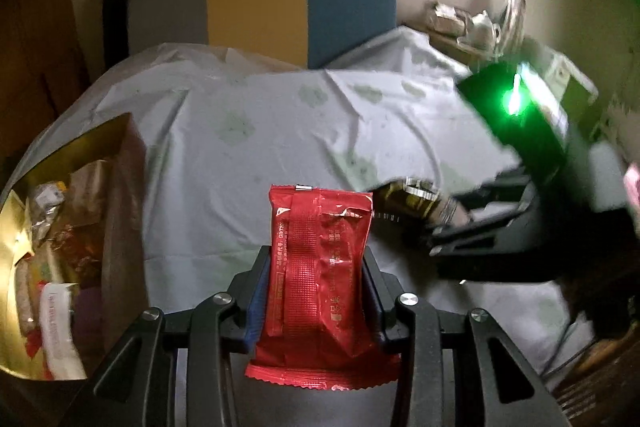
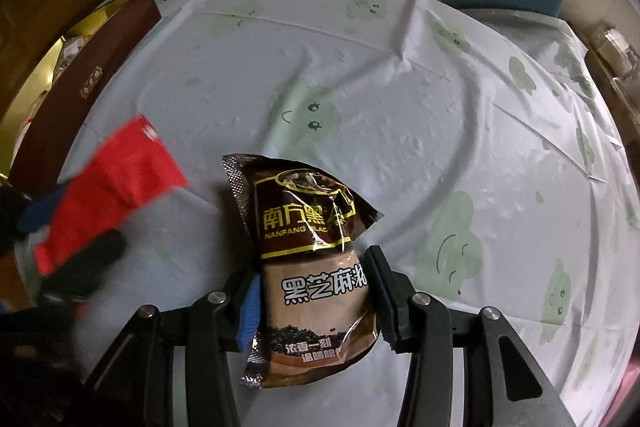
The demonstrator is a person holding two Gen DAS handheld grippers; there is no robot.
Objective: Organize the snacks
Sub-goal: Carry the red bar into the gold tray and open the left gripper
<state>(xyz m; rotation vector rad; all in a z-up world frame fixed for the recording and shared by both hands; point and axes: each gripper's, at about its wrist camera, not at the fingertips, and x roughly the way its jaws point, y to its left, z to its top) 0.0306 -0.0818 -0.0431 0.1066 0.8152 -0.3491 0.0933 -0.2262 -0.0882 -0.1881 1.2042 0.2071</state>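
My left gripper is shut on a red snack packet and holds it upright above the table. The packet also shows blurred at the left of the right wrist view. My right gripper is shut on a brown black-sesame packet, held over the tablecloth. That gripper and its packet show blurred at the right of the left wrist view. A gold-lined box with several snack packets stands at the left; its brown side shows in the right wrist view.
A pale tablecloth with green prints covers the round table. A grey, yellow and blue chair back stands behind it. Clutter lies on a sill at the far right.
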